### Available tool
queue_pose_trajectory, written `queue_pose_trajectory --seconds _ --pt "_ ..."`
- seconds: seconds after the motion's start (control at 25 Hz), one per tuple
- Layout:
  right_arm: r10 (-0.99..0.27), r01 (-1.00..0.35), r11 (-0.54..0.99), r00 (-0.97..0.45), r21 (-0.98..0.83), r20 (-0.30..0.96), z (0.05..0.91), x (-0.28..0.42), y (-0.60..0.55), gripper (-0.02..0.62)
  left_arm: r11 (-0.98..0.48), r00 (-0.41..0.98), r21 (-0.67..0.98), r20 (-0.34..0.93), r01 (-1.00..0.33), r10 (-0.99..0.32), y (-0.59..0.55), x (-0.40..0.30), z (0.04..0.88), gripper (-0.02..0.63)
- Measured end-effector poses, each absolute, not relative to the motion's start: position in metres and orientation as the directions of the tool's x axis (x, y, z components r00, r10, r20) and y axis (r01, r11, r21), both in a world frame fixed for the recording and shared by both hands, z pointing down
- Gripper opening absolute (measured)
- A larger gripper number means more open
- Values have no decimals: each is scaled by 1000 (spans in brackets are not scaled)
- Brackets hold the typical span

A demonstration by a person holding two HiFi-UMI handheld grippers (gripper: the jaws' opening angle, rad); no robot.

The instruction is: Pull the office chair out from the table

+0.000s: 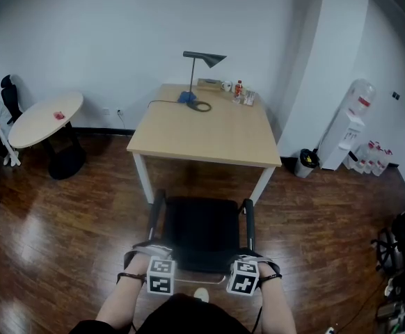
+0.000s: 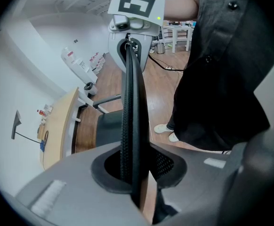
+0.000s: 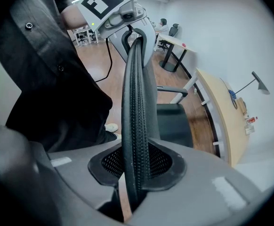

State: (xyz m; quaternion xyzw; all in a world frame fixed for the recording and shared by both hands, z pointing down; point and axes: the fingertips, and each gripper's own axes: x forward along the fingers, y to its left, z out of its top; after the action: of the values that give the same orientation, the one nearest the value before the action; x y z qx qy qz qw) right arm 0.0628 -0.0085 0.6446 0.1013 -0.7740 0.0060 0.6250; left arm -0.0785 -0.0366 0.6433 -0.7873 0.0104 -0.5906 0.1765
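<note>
Head view: the black mesh-backed office chair [image 1: 201, 229] stands just in front of the pale wooden table [image 1: 202, 134]. Left gripper view: the left gripper [image 2: 136, 173] has its jaws clamped on the chair's backrest rim; right gripper view: the right gripper [image 3: 134, 171] pinches that rim likewise

wood floor [image 1: 63, 221], office chair [image 1: 201, 232] on it; table [image 1: 202, 134], lamp [image 1: 209, 58] on top
</note>
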Motion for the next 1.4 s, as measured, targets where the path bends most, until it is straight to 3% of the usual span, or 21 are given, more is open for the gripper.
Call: queue_pose_trajectory --seconds 0.24,0.44,0.76,0.84,1.12,1.24,1.4 --pt "-212 -199 965 -220 169 952 641 58 -15 134 -928 336 -335 903 162 -268 -40 -81 639 86" --pt "-295 -235 941 -208 245 932 625 63 -15 175 -908 435 -402 842 114 -318 -37 -83 618 146" --pt "-487 -321 855 -230 407 843 591 77 -14 187 -882 451 -468 799 52 -398 -40 -88 586 147" --pt "-524 -334 836 -251 436 814 581 75 -11 142 -873 479 -488 764 -7 -431 -35 -87 573 146" --pt "-706 -513 697 -366 501 607 524 90 8 106 -767 559 -542 537 -345 -631 -20 -75 518 141" --pt "-780 -632 612 -379 476 498 507 109 27 51 -715 580 -485 423 -503 -696 -3 -63 503 105" --pt "-786 -669 600 -388 439 482 513 132 62 44 -645 548 -423 339 -637 -764 23 -49 498 44"
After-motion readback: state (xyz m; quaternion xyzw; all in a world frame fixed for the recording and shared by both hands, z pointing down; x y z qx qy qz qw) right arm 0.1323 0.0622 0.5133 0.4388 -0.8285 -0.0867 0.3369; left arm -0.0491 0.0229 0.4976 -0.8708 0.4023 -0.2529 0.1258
